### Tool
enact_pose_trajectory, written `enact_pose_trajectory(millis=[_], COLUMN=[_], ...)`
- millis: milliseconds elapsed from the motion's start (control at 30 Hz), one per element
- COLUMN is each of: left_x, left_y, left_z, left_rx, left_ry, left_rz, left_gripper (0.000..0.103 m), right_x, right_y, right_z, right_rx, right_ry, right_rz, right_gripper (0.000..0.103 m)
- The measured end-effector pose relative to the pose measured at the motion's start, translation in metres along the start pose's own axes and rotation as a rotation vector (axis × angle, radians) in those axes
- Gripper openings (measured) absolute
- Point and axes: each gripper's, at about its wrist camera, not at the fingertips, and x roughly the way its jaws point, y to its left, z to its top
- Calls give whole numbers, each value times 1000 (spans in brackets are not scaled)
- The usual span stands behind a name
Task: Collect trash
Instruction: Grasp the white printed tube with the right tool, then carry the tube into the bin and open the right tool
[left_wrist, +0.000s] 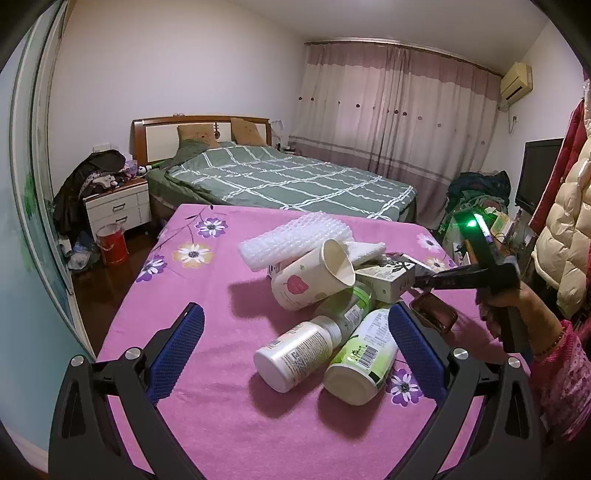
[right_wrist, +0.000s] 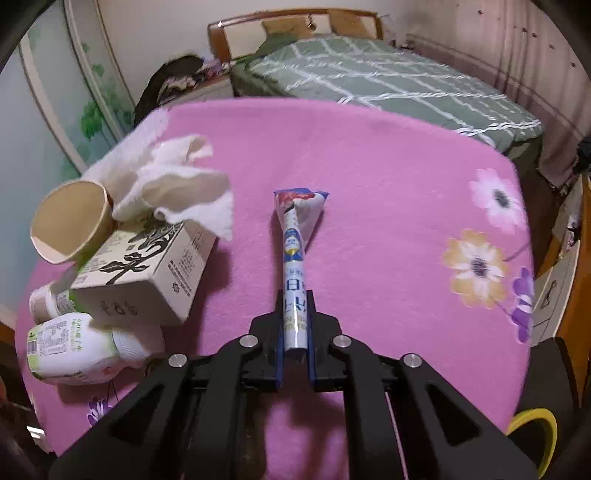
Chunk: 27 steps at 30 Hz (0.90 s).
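- The right tool (right_wrist: 294, 328) is clenched on a flattened snack wrapper (right_wrist: 294, 258), blue and white with print, pinched at its near end between the blue pads; the torn far end flares out over the pink cloth.
- That wrapper sits just right of the trash pile, apart from it, and I can't tell whether its far end touches the cloth or hangs just above it.
- On to the pile, taking the paper cup (left_wrist: 314, 275) as our marker: it lies on its side, mouth tipped up, leaf print on its wall.
- Behind the cup, a roll of bubble wrap (left_wrist: 291, 240); just right of the cup, a crumpled white tissue (right_wrist: 177, 184) draped over a printed cardboard box (right_wrist: 147, 277).
- In front of the cup, two white bottles lie on their sides: a white-labelled bottle (left_wrist: 295, 354) and, touching it on the right, a green-labelled bottle (left_wrist: 362, 360). A third bottle with a green cap peeks out between them and the cup.
- The left tool (left_wrist: 295, 347) is released, jaws spread wide either side of those two bottles, gripping nothing.
- Right of the box, a dark brown shallow tray (left_wrist: 434, 314) lies on the cloth.
- Everything rests on the desk (left_wrist: 221, 277), covered in pink flowered cloth.
- Beyond the cup, across the room, a bed (left_wrist: 280, 177) with a green checked cover; to the far left of it, a red bucket (left_wrist: 112, 243) on the floor.
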Motion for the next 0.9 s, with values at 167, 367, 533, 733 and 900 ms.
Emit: enact_pose_trajectory(millis=[167, 367, 533, 733, 900], left_x=[3, 5, 6, 6, 6], left_y=[-2, -9, -16, -25, -36], left_z=[-1, -3, -3, -4, -3], left_rx=[2, 14, 27, 41, 56], left_ry=[2, 6, 4, 2, 3], left_rz=[-10, -25, -35, -54, -70], left_gripper=[98, 98, 98, 98, 98], right_x=[-27, -64, -94, -126, -129], right_y=[-13, -30, -50, -78, -107], right_z=[-17, -53, -90, -143, -176], right_rx=[57, 163, 253, 375, 472], right_ry=[-38, -99, -145, -174, -154], right_rz=[9, 8, -33, -170, -244], right_gripper=[9, 9, 9, 9, 9])
